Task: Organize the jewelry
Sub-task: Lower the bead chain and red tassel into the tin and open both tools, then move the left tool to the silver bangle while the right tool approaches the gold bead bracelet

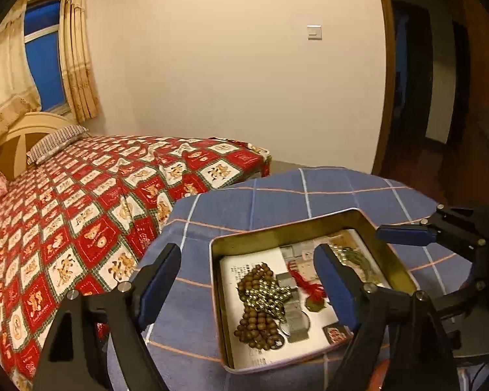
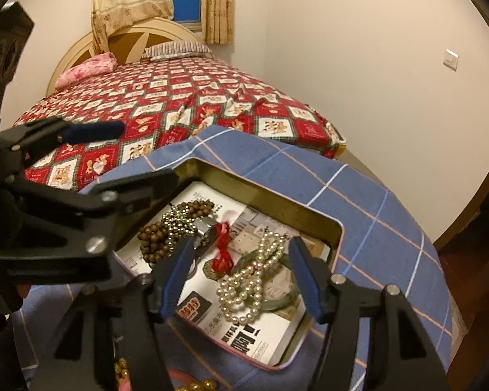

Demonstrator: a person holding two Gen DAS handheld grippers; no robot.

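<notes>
Bedroom, blue-check surface (image 2: 375,202) beside bed (image 1: 81,202). Tin (image 2: 270,195) holds jewelry together: pearl strand (image 2: 254,280) at 5 o'clock, wooden beads (image 1: 257,306) at 9. Left gripper (image 1: 247,273), right gripper (image 2: 244,277) both spread, empty, above tin.

You are looking at printed paper (image 2: 270,342) lining the bottom of the tin (image 2: 277,195), low in the right wrist frame, and it is showing large bold Chinese characters, one reading "啊", with smaller lines too blurred to read. A small dark card (image 2: 192,309) lower centre is carrying red-orange characters you cannot make out. In the left wrist frame, fine print on the page (image 1: 238,264) is staying illegible.
</notes>
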